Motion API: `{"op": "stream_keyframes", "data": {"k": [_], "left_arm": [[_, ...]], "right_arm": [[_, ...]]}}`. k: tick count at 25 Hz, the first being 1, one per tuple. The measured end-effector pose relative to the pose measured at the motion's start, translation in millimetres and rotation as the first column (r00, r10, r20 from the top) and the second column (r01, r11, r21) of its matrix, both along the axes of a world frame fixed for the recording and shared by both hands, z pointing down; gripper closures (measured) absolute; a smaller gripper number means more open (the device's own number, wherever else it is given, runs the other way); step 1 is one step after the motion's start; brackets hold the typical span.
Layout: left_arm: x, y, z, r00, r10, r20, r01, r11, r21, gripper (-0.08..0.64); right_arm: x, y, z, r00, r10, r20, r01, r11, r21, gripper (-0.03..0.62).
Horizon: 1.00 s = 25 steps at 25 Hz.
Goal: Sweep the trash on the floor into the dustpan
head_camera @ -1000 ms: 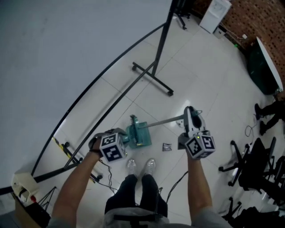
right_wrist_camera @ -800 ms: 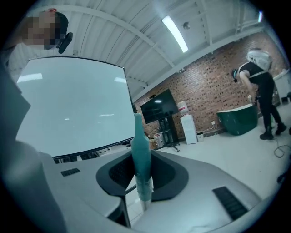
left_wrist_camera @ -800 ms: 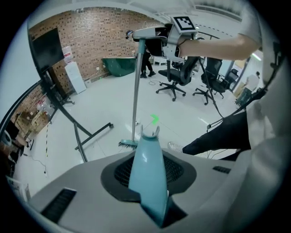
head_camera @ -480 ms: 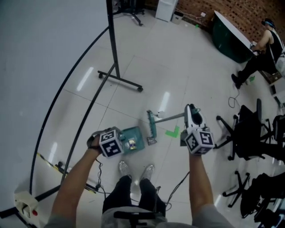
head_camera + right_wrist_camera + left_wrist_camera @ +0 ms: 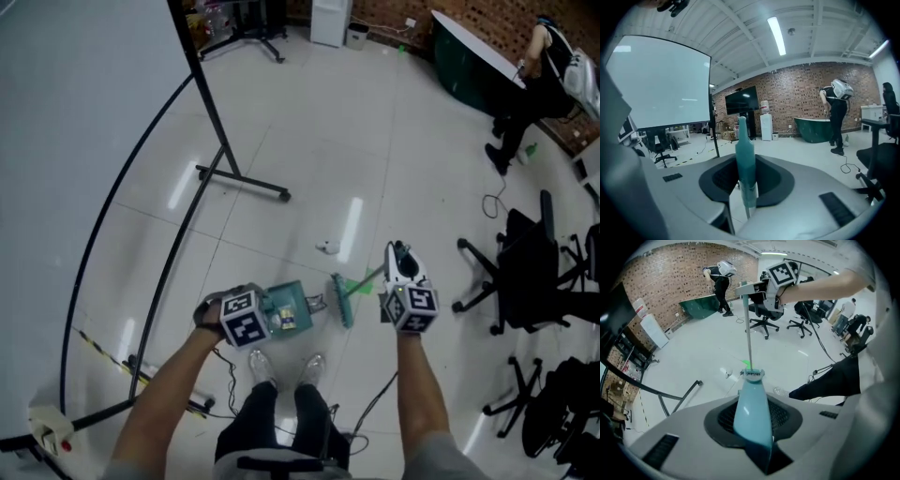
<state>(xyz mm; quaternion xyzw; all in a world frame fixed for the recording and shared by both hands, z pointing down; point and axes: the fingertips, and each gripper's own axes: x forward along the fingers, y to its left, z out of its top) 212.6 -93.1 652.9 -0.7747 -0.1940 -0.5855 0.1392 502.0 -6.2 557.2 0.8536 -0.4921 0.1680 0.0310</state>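
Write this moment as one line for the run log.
left gripper: shut on dustpan | right gripper: shut on broom | white scrap: lying beyond broom, unswept

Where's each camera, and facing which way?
Head view: on the head, facing steeply down at the floor; forearms, legs, shoes.
Left gripper view: on the left hand-held gripper, down along the dustpan; right forearm.
Right gripper view: on the right hand-held gripper, level past the broom toward the brick wall; no body.
Shared: head and left gripper views show the broom.

floor (image 5: 394, 169): pale tiles | trash scrap (image 5: 327, 247): small, white, perhaps paper | green tape mark (image 5: 360, 281): near it
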Motion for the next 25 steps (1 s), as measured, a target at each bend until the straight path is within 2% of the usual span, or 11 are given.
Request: {"op": "stream_keyframes", "data": {"k": [3,10,14,19,25], "left_arm": [[7.0,7.6,2.6,1.0,0.012,0.011,-0.013,1.0,0.005,0.457],[14.4,13.7,5.5,1.0,0.01,0.024,-0.01,1.0,0.007,0.457],[10.2,12.4,4.9,1.0,0.002,0.016,-0.003,1.0,0.001,0.457],[8.2,1.9,0.8,0.999,-0.042,-0.003,0.042,0.999,0.008,0.457],[15.9,-20.7,-15.5,0.99,-0.14,-0.033,0.141,0.99,0.013,0.457]], "right_arm": [[-4.7,3.1,24.0,1.0,-0.002,0.023,0.002,1.0,0.011,0.518],[-36.5,-17.1,31.2,0.991,-0.043,0.129,0.032,0.996,0.082,0.517],[-63.8,-37.9,27.1,0.978,-0.116,0.176,0.093,0.987,0.134,0.515],[-80.0,-53.4,7.2,0.967,-0.203,0.156,0.179,0.971,0.159,0.518],[-49.2,-52.0,-44.2,0.964,-0.25,0.094,0.228,0.954,0.196,0.518]]}}
